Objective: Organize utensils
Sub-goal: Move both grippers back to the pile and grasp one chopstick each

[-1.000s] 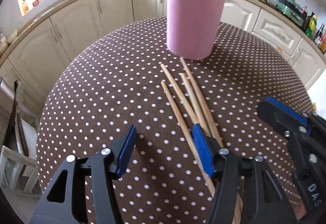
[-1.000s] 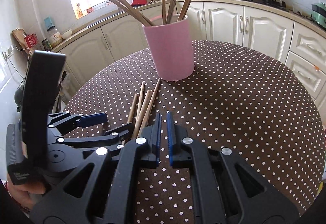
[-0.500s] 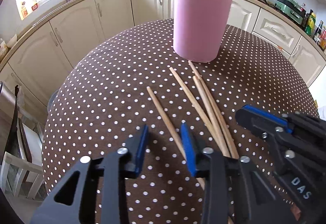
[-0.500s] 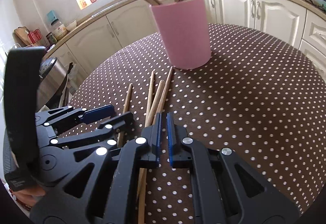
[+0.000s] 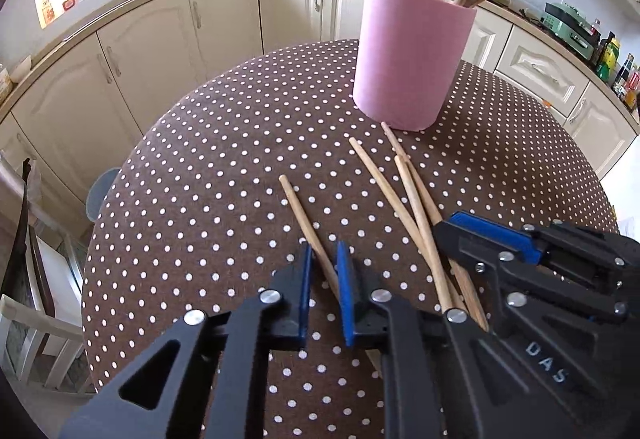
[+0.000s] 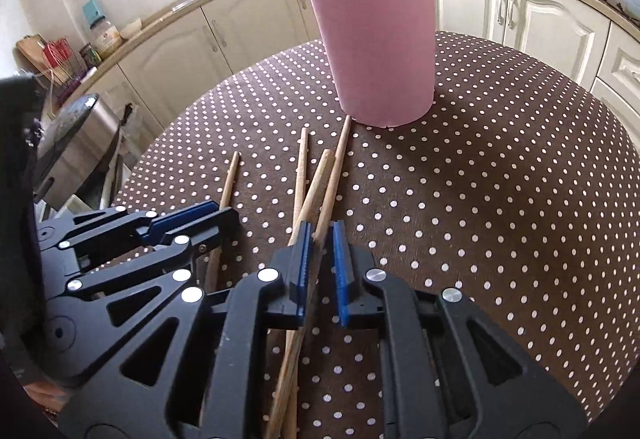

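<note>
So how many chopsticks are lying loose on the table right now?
4. One lies apart between the left gripper's closing fingers; three lie bunched beside it, reaching toward the pink cup, the right gripper over them.

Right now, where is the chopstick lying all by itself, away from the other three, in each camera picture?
Left wrist view: the lone chopstick is at lower centre, running down between the closing left gripper fingers.
Right wrist view: the same chopstick is left of centre, its near end hidden behind the left gripper.
Shared landmark: the pink cup, beyond the chopsticks in both.
</note>
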The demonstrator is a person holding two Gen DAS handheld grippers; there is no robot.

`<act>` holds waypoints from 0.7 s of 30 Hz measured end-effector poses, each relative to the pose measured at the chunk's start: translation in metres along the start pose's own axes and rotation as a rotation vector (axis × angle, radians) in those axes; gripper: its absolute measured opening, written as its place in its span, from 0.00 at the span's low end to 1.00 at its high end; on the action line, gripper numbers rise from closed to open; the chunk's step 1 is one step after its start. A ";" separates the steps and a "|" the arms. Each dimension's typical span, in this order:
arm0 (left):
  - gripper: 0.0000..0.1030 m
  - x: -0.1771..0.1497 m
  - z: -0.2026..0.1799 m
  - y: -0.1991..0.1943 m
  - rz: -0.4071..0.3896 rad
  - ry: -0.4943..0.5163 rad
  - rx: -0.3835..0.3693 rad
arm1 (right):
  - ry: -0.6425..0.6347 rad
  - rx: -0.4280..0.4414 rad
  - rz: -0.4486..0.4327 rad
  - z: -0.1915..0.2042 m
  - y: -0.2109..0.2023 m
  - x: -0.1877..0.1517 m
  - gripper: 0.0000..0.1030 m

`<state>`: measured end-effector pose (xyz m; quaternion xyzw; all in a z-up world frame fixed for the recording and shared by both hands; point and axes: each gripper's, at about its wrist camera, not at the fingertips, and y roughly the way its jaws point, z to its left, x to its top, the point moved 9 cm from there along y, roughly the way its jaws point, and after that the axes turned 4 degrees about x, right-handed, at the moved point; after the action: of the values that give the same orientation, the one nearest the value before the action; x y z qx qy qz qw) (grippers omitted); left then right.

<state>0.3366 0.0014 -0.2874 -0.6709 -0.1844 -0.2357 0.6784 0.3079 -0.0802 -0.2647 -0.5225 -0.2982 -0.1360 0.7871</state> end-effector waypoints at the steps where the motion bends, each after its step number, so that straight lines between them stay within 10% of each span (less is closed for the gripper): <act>1: 0.12 0.001 0.001 0.001 0.000 -0.002 0.000 | -0.003 -0.009 0.009 0.001 0.003 0.001 0.12; 21: 0.06 0.032 0.017 -0.012 -0.034 -0.062 -0.050 | -0.033 -0.019 0.049 0.008 0.008 0.031 0.06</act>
<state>0.3573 0.0164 -0.2584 -0.6913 -0.2106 -0.2308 0.6515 0.3336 -0.0667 -0.2497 -0.5394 -0.2969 -0.1107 0.7801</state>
